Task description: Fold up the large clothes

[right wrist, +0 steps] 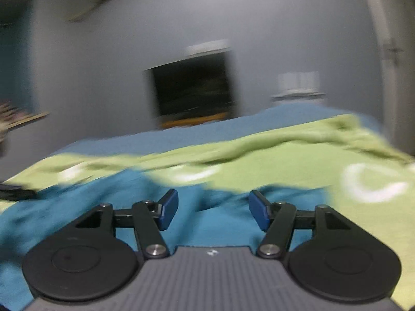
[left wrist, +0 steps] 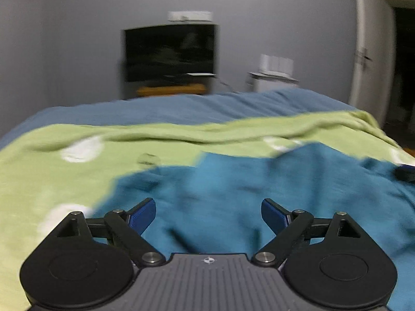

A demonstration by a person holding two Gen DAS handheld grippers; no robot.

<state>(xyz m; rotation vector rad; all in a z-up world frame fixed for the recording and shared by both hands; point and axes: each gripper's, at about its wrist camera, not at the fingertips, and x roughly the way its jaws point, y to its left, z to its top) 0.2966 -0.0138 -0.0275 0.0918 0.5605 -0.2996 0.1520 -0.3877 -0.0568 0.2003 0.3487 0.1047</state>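
Observation:
A teal garment point(left wrist: 233, 194) lies crumpled on a light green blanket point(left wrist: 52, 171) with white ring marks, spread over a bed. My left gripper point(left wrist: 208, 213) is open and empty, its blue pads wide apart just above the garment's near part. In the right wrist view the same teal garment point(right wrist: 129, 202) fills the lower left, on the green blanket point(right wrist: 298, 155). My right gripper point(right wrist: 213, 208) is open and empty over the garment's right part. The other gripper's dark tip point(left wrist: 404, 173) shows at the garment's right edge in the left wrist view. Both views are blurred.
A blue bedsheet point(left wrist: 181, 108) covers the far part of the bed. Beyond it a dark TV point(left wrist: 170, 51) stands against the grey wall, with a white unit point(left wrist: 275, 77) to its right and a white door point(left wrist: 368, 51) at far right.

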